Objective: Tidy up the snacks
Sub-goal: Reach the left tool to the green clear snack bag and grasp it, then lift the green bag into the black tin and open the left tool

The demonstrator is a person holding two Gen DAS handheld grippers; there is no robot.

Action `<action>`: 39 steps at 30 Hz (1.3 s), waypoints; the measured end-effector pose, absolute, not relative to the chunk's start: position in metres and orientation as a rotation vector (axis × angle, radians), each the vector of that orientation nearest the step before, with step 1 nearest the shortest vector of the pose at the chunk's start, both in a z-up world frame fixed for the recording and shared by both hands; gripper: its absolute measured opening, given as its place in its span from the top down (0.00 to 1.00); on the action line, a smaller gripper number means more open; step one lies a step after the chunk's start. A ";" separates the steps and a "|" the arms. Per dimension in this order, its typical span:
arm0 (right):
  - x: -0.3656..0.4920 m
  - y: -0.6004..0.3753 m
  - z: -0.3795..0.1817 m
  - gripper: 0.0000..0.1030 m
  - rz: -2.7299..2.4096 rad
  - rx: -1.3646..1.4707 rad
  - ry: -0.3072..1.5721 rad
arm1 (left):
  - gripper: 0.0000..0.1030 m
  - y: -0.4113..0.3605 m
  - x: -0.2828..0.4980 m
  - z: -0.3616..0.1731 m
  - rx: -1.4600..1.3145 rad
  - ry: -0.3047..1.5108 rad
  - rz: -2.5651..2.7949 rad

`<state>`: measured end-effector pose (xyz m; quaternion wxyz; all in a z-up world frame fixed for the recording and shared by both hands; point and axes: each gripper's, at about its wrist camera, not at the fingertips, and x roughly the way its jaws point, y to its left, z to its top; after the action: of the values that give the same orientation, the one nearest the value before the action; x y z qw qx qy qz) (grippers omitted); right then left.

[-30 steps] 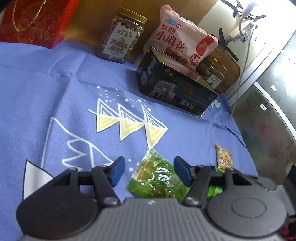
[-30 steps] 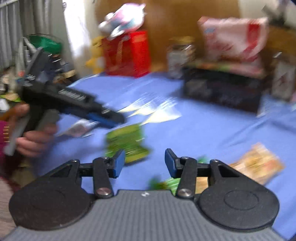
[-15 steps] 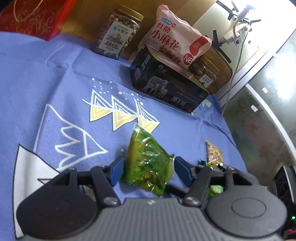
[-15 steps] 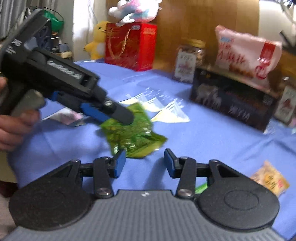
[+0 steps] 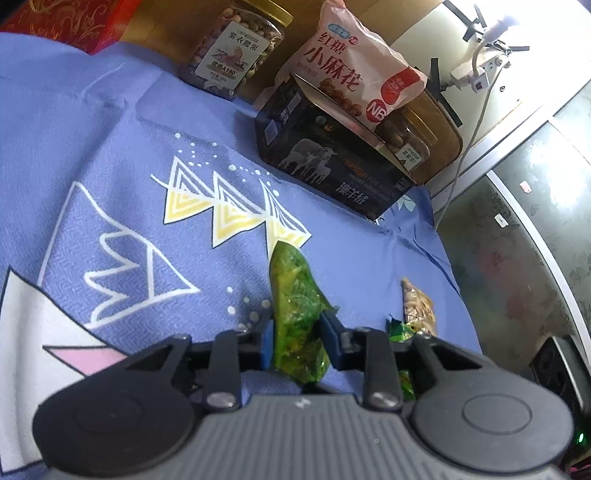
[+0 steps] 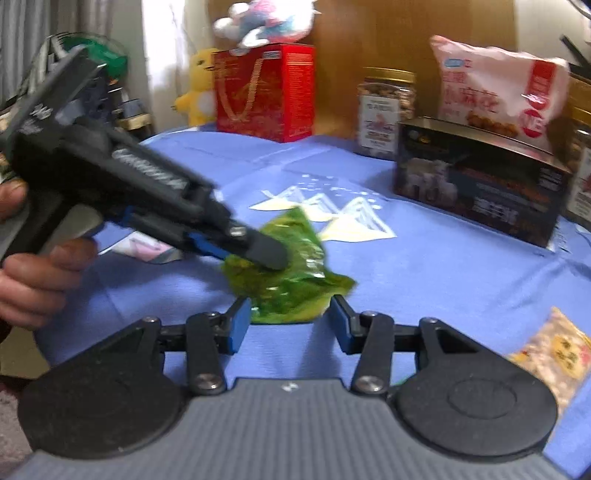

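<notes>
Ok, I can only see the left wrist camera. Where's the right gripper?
Observer: The right gripper is just in front of the green packet, with its jaws open and gripping nothing.
Operator: Is anything on top of the red box?
Observer: Yes, a pink, white and blue plush toy lies on top of the red box.
Operator: Any more toys?
Observer: A yellow plush toy sits just left of that box, as the right wrist camera sees it.
</notes>
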<state>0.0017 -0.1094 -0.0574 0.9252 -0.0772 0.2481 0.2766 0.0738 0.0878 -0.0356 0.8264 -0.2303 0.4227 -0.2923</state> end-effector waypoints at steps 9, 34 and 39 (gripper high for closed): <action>0.004 -0.109 -0.053 0.84 0.580 -0.166 0.470 | 0.86 0.085 0.077 -0.024 -0.525 0.869 -0.681; 0.043 -0.140 -0.039 0.58 0.503 -0.178 0.453 | 0.86 0.061 0.116 -0.004 -0.572 0.883 -0.846; 0.045 -0.152 -0.029 0.84 0.459 -0.158 0.402 | 0.86 0.050 0.129 0.013 -0.527 0.864 -0.876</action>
<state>0.0446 -0.1519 -0.0291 0.9508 -0.0777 0.1975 0.2258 0.1294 0.0497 0.0125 0.7843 -0.2441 0.4004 -0.4062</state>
